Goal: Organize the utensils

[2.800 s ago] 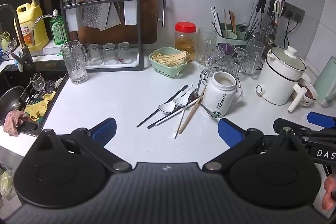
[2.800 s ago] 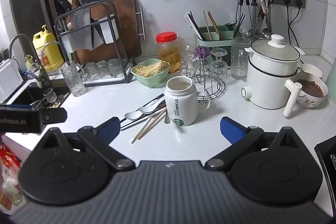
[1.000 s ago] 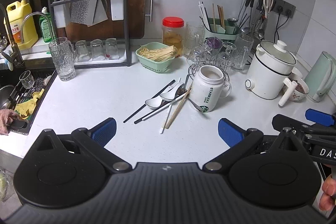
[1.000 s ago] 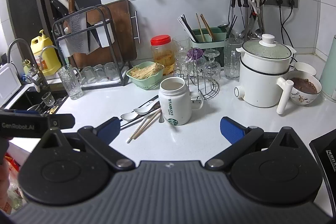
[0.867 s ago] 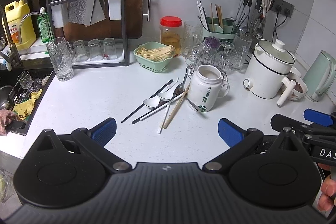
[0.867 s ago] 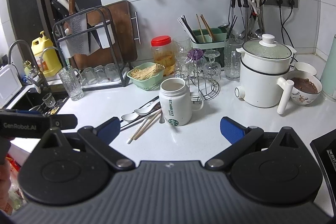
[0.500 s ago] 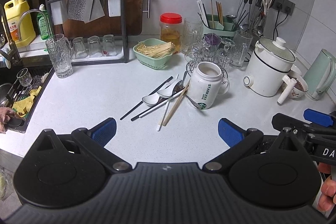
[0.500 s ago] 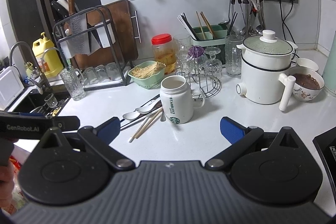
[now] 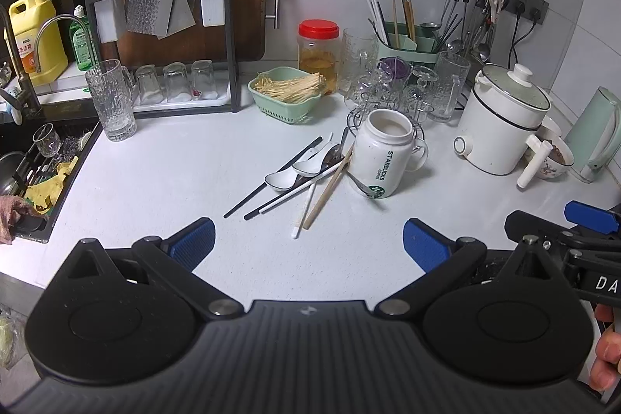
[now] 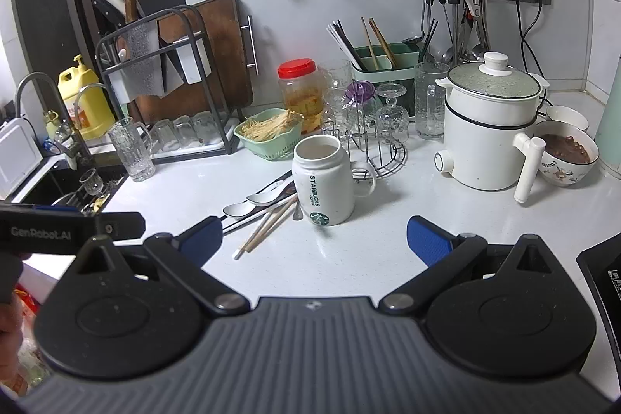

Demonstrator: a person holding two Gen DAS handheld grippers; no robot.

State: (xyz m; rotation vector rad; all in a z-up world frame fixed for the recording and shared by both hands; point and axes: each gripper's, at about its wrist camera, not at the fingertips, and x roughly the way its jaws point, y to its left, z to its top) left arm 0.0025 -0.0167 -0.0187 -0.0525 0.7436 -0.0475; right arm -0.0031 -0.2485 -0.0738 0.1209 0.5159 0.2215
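Both black grippers with ribbed blue pads, left gripper and right gripper, now sit nearer the glossy white ceramic mug, jaws wide apart, empty.

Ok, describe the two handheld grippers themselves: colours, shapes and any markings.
Both match: the left gripper and right gripper each have a black ribbed body, two round black discs, angled black linkage arms with silver pivot pins, and blue ridged fingertip pads. White "GenRobot.AI" lettering runs along the left gripper's side.
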